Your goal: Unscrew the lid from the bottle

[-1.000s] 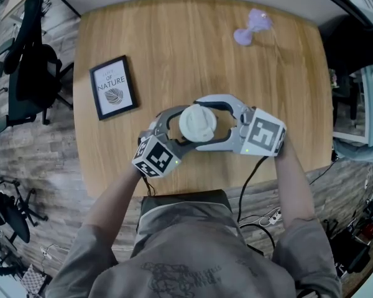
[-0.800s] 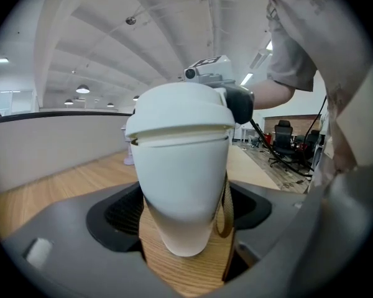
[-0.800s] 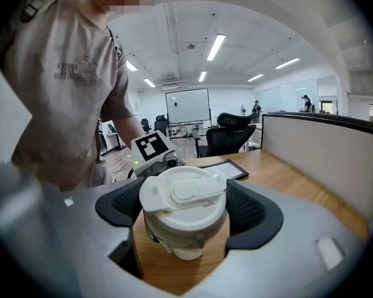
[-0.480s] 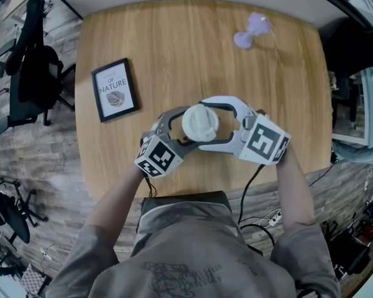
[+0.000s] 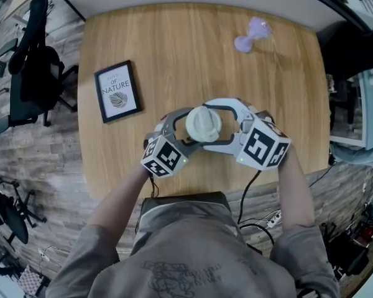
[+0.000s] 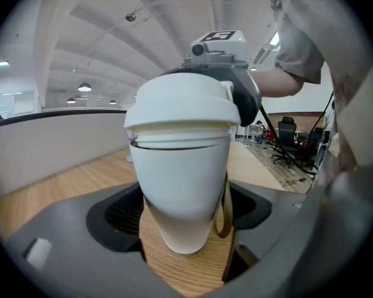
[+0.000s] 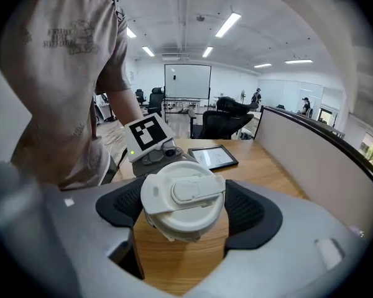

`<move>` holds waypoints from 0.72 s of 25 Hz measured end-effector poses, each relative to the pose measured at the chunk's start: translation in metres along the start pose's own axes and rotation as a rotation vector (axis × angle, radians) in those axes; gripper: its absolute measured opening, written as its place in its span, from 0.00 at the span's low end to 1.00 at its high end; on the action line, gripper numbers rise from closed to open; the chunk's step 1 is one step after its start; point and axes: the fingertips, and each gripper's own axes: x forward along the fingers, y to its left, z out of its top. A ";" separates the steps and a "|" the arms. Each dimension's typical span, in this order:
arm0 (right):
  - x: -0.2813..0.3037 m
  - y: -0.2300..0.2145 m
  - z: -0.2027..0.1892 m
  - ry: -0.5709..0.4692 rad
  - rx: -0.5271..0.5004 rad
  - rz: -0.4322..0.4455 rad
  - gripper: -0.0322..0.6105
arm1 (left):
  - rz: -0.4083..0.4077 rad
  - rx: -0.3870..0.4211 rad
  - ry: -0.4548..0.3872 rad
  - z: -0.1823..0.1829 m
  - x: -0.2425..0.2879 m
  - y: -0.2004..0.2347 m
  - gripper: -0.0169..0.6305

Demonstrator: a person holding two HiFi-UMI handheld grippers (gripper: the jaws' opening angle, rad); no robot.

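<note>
A white bottle (image 6: 183, 191) with a brown strap loop (image 6: 224, 210) stands between the two grippers over the wooden table (image 5: 174, 42). My left gripper (image 5: 193, 129) comes in from the lower left and is shut on the bottle's body, with its pads (image 6: 121, 213) against both sides. From the right, my right gripper (image 5: 210, 124) is shut on the white flip-top lid (image 7: 182, 194), which sits between its dark pads (image 7: 245, 211). In the left gripper view a thin dark gap shows under the lid (image 6: 180, 107). The bottle's base is hidden in the head view.
A framed "Nature" print (image 5: 117, 91) lies on the table's left part. A small purple object (image 5: 250, 32) sits at the far right corner. A black office chair (image 5: 28, 61) stands off the table's left edge. The person's torso is close to the near edge.
The right gripper has turned about the lid, its marker cube swinging down toward the person. The left gripper and the bottle have shifted slightly to the right.
</note>
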 end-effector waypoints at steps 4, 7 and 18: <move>-0.001 -0.003 -0.001 0.039 -0.015 -0.019 0.69 | 0.018 0.012 0.008 -0.001 0.001 0.004 0.63; -0.002 -0.004 -0.001 0.065 -0.016 -0.014 0.69 | 0.009 0.016 0.005 0.000 0.002 0.004 0.63; 0.000 -0.002 -0.001 0.131 -0.063 0.032 0.68 | -0.011 -0.008 0.008 -0.001 0.001 0.005 0.63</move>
